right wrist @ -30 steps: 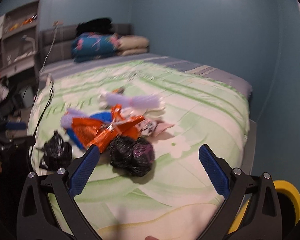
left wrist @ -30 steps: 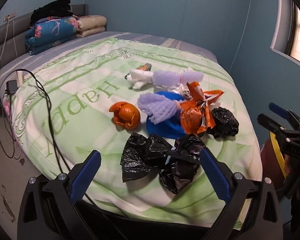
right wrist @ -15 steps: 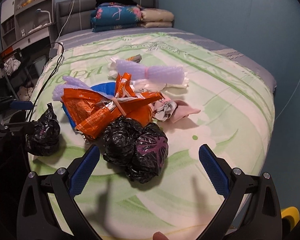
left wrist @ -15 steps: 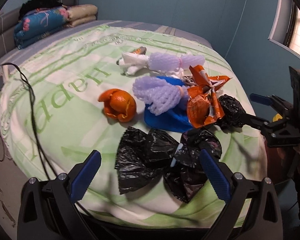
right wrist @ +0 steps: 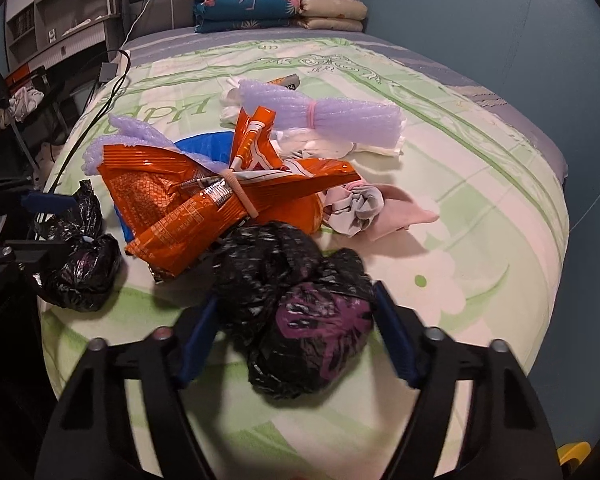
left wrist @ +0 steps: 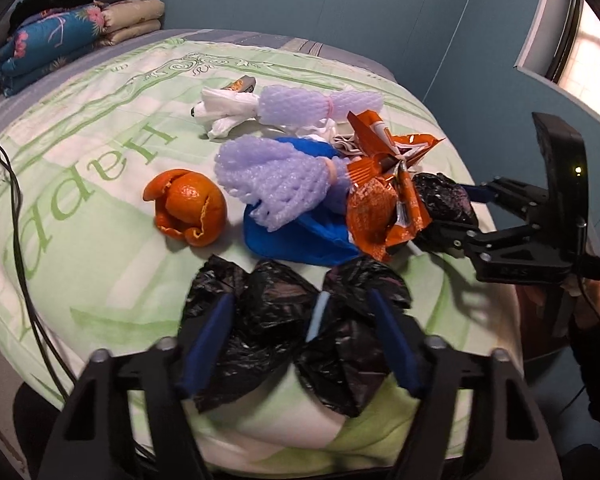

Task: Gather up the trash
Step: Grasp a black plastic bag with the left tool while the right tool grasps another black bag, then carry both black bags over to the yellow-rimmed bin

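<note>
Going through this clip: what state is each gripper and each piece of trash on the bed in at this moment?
Left gripper: closing around flat black bag.
Right gripper: closing around knotted black bag.
Orange peel: loose, untouched.
Orange wrapper: tied, crumpled.
Foam netting: banded.

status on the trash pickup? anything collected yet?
Nothing collected: every piece lies on the bed. In hand: left gripper closing around the flat black bag, right gripper closing around the knotted black bag. Left: orange peel, foam nets, orange wrapper.
</note>
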The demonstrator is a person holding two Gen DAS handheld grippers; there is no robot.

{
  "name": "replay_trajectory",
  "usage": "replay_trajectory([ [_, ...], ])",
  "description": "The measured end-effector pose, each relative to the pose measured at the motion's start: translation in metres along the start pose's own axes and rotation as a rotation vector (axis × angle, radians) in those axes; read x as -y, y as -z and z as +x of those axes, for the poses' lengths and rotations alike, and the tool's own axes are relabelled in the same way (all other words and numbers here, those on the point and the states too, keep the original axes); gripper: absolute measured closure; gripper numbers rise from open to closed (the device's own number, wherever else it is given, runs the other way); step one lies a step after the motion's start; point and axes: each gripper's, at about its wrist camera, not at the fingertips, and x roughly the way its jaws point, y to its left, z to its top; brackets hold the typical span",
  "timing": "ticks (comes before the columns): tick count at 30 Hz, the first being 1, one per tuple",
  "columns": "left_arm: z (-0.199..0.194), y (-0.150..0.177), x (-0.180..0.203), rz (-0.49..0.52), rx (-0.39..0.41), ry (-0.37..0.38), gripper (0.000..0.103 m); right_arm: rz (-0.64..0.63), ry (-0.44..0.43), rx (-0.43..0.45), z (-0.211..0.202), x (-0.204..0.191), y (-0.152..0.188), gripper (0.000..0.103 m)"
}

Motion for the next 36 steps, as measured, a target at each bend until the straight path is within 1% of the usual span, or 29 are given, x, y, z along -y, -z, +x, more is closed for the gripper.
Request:
replay_trajectory([
  [2,-0.001,0.001,-0.001,-0.006,0.013,0.010,0.052,0.015,-0.010,-0.003,0.000,0.000,-0.001,0.047],
  [4,-0.005,0.002,-0.001,-0.008,0.027,0.013,0.061,0.028,-0.017,-0.004,-0.001,0.000,0.000,0.051],
  [5,-0.006,0.003,-0.002,-0.008,0.035,0.017,0.063,0.033,-0.016,-0.002,-0.002,0.000,0.001,0.053],
  [7,-0.011,0.003,-0.002,-0.006,0.052,0.024,0.073,0.047,-0.017,0.003,-0.006,-0.001,0.003,0.056],
  [8,-0.014,0.003,-0.002,-0.003,0.062,0.030,0.075,0.059,-0.016,0.010,-0.009,-0.001,0.003,0.057],
  [9,-0.016,0.003,-0.001,0.001,0.069,0.032,0.085,0.071,-0.016,0.014,-0.012,0.000,0.004,0.057],
  [10,-0.018,0.003,0.000,0.012,0.073,0.026,0.093,0.092,-0.021,0.018,-0.015,0.003,0.006,0.058],
  [12,-0.020,0.004,0.002,0.033,0.074,0.022,0.093,0.117,-0.031,0.019,-0.018,0.005,0.008,0.058],
  [15,-0.018,0.006,0.002,0.034,0.067,0.022,0.094,0.147,-0.020,0.022,-0.023,0.008,0.014,0.058],
  [24,-0.039,0.008,0.009,0.055,0.126,0.047,0.096,0.192,-0.014,0.067,-0.049,0.007,0.023,0.058],
  [29,-0.063,0.003,0.010,0.043,0.191,0.062,0.096,0.217,-0.009,0.103,-0.065,0.009,0.022,0.058],
  [36,-0.102,-0.012,0.030,0.082,0.293,0.055,0.096,0.270,0.011,0.162,-0.092,0.017,0.026,0.058],
])
